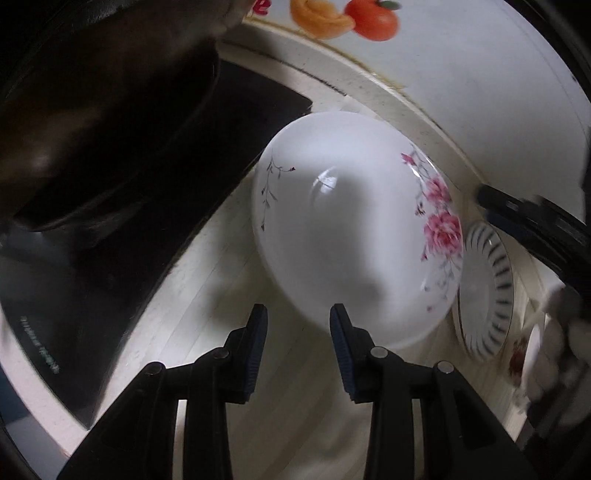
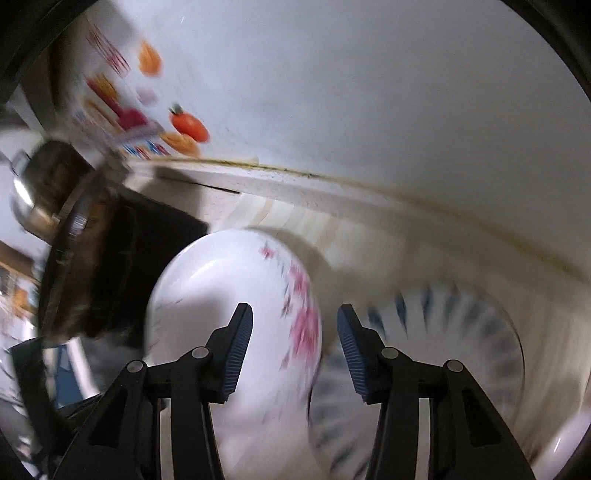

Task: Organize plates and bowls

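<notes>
A white plate with pink flowers [image 1: 354,229] lies on the pale counter [image 1: 207,295]. It also shows, blurred, in the right wrist view [image 2: 236,295]. A smaller plate with a dark striped rim [image 1: 487,291] lies just to its right, and shows in the right wrist view [image 2: 443,332]. My left gripper [image 1: 297,314] is open and empty at the floral plate's near edge. My right gripper [image 2: 295,317] is open and empty above the floral plate's right rim. Part of the right gripper [image 1: 535,225] enters the left wrist view from the right.
A black stove top [image 1: 122,236] with a dark wok [image 1: 92,122] lies to the left. A white wall with fruit stickers [image 1: 373,18] stands behind the counter. A small floral dish [image 1: 528,354] sits at the far right.
</notes>
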Demonstrator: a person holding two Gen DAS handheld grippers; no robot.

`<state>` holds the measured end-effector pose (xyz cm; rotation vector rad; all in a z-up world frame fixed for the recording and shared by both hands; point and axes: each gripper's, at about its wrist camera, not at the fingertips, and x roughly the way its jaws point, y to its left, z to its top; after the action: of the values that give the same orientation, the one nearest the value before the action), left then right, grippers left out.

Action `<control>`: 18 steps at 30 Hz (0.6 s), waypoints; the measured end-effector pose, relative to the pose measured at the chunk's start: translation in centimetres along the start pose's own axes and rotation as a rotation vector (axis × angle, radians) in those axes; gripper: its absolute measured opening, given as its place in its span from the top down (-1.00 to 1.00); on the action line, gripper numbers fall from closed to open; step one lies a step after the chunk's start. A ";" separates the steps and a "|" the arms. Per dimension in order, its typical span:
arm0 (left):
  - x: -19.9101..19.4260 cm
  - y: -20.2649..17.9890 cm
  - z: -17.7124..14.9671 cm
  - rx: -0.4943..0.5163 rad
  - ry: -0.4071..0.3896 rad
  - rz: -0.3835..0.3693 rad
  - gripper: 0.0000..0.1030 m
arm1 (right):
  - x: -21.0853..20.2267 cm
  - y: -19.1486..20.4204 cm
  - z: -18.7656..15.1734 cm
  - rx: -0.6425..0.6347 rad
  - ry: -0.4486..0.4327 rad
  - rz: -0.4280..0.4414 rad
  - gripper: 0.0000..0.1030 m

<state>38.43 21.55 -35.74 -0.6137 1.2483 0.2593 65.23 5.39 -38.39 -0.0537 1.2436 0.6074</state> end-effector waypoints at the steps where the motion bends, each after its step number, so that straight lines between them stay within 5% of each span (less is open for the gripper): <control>1: 0.5 0.1 0.4 -0.010 0.005 -0.004 0.37 | 1.2 -0.1 0.9 -0.011 0.013 -0.008 0.13; 5: 2.2 -0.6 1.3 -0.010 0.011 -0.004 0.37 | 5.4 -0.7 2.9 -0.024 0.073 -0.037 0.27; 9: 2.8 -0.8 1.3 0.007 -0.017 -0.001 0.43 | 7.2 -0.7 3.6 -0.034 0.102 0.049 0.55; 18: 2.2 -0.7 0.2 0.018 -0.034 0.000 0.43 | 6.0 -1.3 2.3 -0.072 0.123 0.108 0.68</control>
<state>39.59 20.76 -37.55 -0.5917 1.2167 0.2568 68.90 7.56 -43.31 -0.0856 1.3495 0.7521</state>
